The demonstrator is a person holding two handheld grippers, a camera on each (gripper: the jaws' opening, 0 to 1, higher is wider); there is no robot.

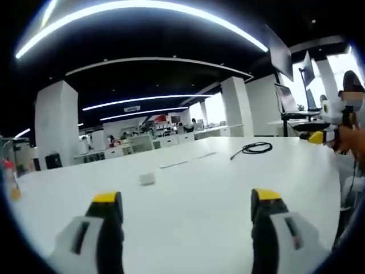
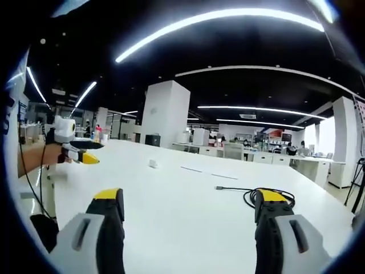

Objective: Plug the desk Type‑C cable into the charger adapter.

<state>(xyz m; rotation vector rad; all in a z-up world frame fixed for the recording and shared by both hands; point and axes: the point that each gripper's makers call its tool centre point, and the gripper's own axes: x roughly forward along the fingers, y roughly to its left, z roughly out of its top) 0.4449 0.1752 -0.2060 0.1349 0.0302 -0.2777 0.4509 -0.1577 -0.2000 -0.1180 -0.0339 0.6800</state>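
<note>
A small white charger adapter (image 1: 146, 178) lies on the white table (image 1: 194, 217), a little ahead of my left gripper (image 1: 187, 200), which is open with nothing between its yellow-tipped jaws. A coiled black Type-C cable (image 1: 254, 148) rests farther back to the right. In the right gripper view the cable (image 2: 251, 195) lies just ahead of my right gripper (image 2: 190, 201), open and empty, its right jaw covering part of the coil. The adapter (image 2: 153, 164) sits farther off on the table (image 2: 171, 217). The other gripper shows at the edge of each view.
Two thin pale strips (image 1: 187, 160) lie on the table between adapter and cable. A red-capped bottle (image 1: 9, 178) stands at the table's left edge. Monitors on stands (image 1: 293, 97) rise at the right. White pillars and desks with people fill the office behind.
</note>
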